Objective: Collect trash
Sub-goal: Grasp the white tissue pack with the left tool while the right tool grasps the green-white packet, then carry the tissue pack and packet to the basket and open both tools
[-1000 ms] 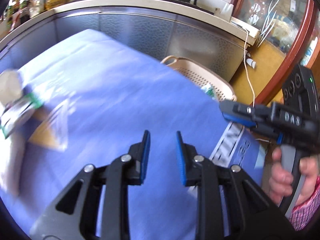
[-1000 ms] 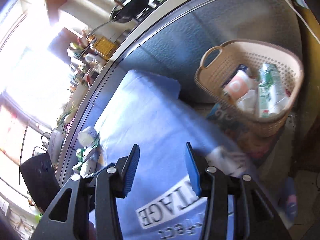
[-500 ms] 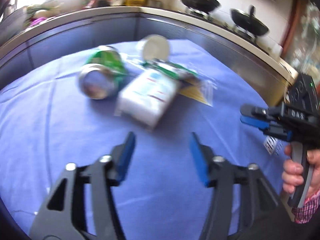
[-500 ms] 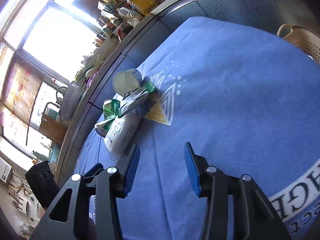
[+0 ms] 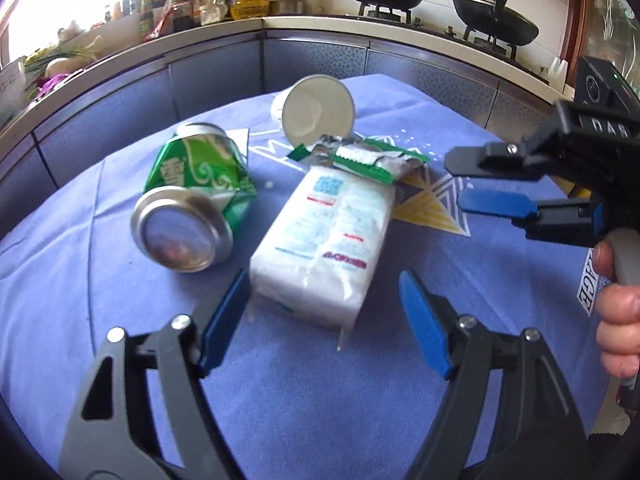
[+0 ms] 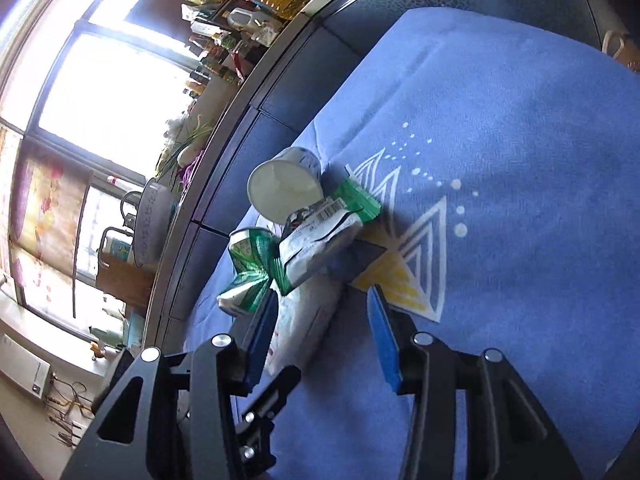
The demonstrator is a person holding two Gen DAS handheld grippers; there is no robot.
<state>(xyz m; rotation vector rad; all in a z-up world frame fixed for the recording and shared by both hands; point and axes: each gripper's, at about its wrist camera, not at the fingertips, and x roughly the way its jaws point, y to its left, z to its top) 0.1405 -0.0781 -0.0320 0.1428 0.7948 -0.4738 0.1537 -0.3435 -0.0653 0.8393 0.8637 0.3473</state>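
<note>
A pile of trash lies on the blue tablecloth (image 5: 120, 340): a crushed green can (image 5: 192, 204), a white tissue pack (image 5: 328, 236), a green and white wrapper (image 5: 368, 160) and a white paper cup (image 5: 316, 110) on its side. My left gripper (image 5: 324, 292) is open, its fingers on either side of the near end of the tissue pack. My right gripper (image 5: 476, 180) is open and empty, just right of the wrapper. In the right wrist view my right gripper (image 6: 324, 316) is open near the tissue pack (image 6: 308, 320), with the can (image 6: 248, 268), wrapper (image 6: 320, 240) and cup (image 6: 284, 188) beyond.
A kitchen counter (image 5: 320, 28) with woks and bottles curves behind the table. The beige basket's handle (image 6: 616, 44) shows at the table's far edge in the right wrist view. A printed logo (image 5: 432, 200) marks the cloth.
Both grippers swung from the basket side to the trash pile and closed in on it. My left gripper has opened wider and now straddles the tissue pack.
</note>
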